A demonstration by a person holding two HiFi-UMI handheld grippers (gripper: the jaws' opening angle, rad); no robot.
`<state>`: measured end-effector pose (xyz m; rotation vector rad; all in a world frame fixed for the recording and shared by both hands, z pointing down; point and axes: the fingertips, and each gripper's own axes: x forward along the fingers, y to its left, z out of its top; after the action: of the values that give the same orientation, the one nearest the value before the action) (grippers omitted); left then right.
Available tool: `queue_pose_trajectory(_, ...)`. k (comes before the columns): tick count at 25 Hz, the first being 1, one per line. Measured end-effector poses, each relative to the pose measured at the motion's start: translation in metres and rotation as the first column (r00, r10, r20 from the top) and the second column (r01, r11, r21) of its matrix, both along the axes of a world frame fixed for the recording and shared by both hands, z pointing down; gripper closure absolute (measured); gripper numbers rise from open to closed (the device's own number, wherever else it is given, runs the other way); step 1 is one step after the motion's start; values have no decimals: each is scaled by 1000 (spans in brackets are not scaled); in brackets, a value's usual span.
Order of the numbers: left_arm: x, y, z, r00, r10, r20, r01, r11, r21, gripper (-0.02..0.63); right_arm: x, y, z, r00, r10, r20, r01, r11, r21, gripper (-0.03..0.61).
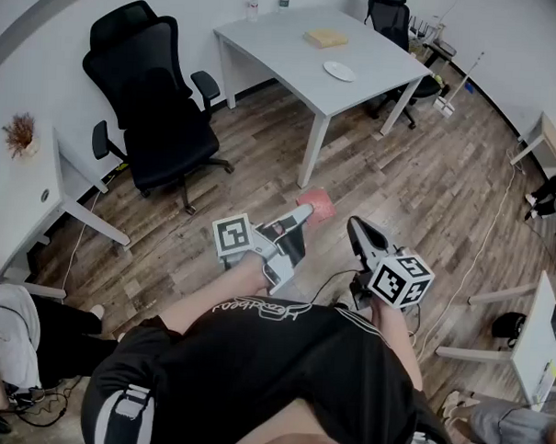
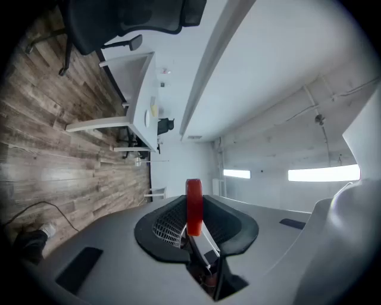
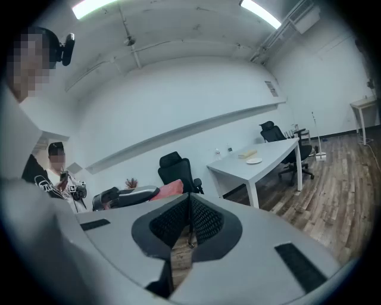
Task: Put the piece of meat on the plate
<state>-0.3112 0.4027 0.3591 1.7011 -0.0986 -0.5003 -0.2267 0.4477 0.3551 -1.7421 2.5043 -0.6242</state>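
The piece of meat (image 1: 317,205) is a flat red slab. My left gripper (image 1: 301,214) is shut on it and holds it in the air over the wooden floor. In the left gripper view the meat (image 2: 194,205) stands edge-on between the jaws of the left gripper (image 2: 194,229). The white plate (image 1: 339,71) lies on the white table (image 1: 295,52) far ahead, well beyond both grippers. My right gripper (image 1: 356,231) is beside the left one, shut with nothing in it. In the right gripper view its tips (image 3: 189,199) meet, and the meat (image 3: 168,189) and the plate (image 3: 254,161) show beyond them.
A yellowish block (image 1: 326,37) lies on the table near the plate. A black office chair (image 1: 154,101) stands at the left, another (image 1: 394,19) behind the table. More white desks (image 1: 22,196) line the sides. A person (image 3: 56,173) stands at the left of the right gripper view.
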Motion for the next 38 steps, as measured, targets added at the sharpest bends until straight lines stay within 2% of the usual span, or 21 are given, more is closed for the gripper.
queue_pose_trajectory(12,15,-8,3,1000,-4,2,4,1000,-15,528,17,-7,8,1000,0,13,0,1000,-19,565)
queue_pose_trajectory(16,26,-14,8,1000,-10,17,10,1000,-27,528,27,-14,3,997,-16,79,15,1000,13,565)
queue_pose_trajectory(20,40,-25,10,999,-24,29,25,999,-35,528,46,-26,0,997,-7,79,4,999,35,565)
queue_pose_trajectory(29,91,-63,12,998,-50,44,52,997,-56,528,105,-72,6,994,-17,111,16,1000,13,565)
queue_pose_trajectory(38,161,-109,25,994,-86,74,92,992,-87,528,175,-127,18,991,-64,118,65,998,-7,565)
